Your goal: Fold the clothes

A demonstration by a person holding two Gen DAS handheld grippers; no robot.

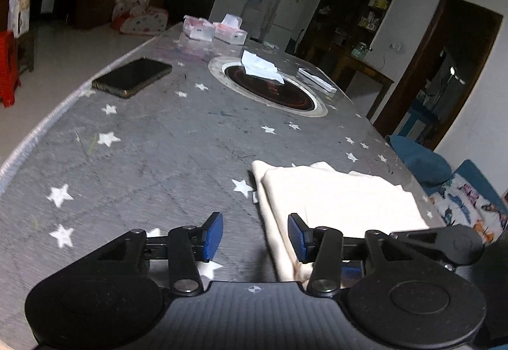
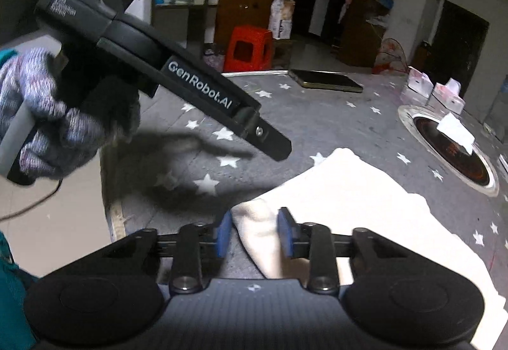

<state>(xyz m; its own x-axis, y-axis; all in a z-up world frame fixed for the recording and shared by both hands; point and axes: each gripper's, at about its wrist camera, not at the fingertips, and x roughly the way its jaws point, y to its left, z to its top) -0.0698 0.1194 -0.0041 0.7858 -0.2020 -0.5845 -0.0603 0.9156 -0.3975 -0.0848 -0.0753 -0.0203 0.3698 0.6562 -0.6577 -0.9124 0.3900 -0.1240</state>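
Observation:
A cream folded garment point(image 1: 336, 194) lies on the grey star-patterned tablecloth point(image 1: 152, 153) near the table's front right. My left gripper point(image 1: 255, 237) is open just above the table, and the garment's left edge runs between its blue pads. In the right wrist view the garment point(image 2: 365, 207) spreads to the right. My right gripper point(image 2: 255, 232) is open with the garment's near corner between its pads. A gloved hand point(image 2: 47, 115) holds the left gripper's black body point(image 2: 197, 89) up at the left.
A dark phone point(image 1: 133, 77) lies near the table's left edge. A round hob point(image 1: 270, 86) set into the table carries a crumpled tissue point(image 1: 260, 66). Tissue boxes point(image 1: 216, 29) stand at the far end. A blue chair with a butterfly cushion point(image 1: 466, 194) is at the right, and a red stool point(image 2: 249, 48) stands on the floor.

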